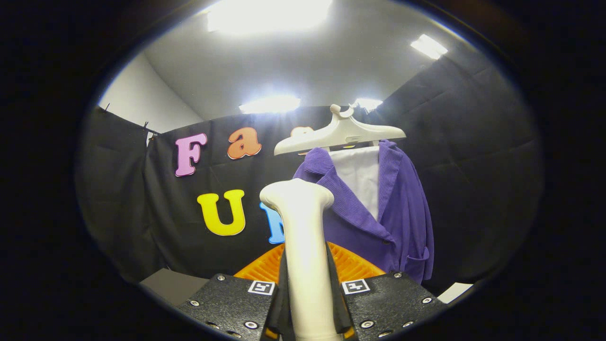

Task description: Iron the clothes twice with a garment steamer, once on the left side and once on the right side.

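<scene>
My gripper (307,303) is shut on the white handle of the garment steamer (303,237), which stands upright between the fingers and rises ahead of them to a rounded head. Behind the handle sits an orange ribbed part (350,265); whether it belongs to the steamer I cannot tell. Beyond and a little to the right hangs a purple corduroy jacket (402,213) on a white hanger (341,135), with a white panel (360,175) showing in its open front. The steamer head is short of the jacket's left lapel, apart from the cloth.
Black cloth walls close the booth behind and to both sides of the jacket. A grey surface (173,284) lies low to the left of the fingers, and a pale edge (454,291) lies low to the right. Ceiling lights shine overhead.
</scene>
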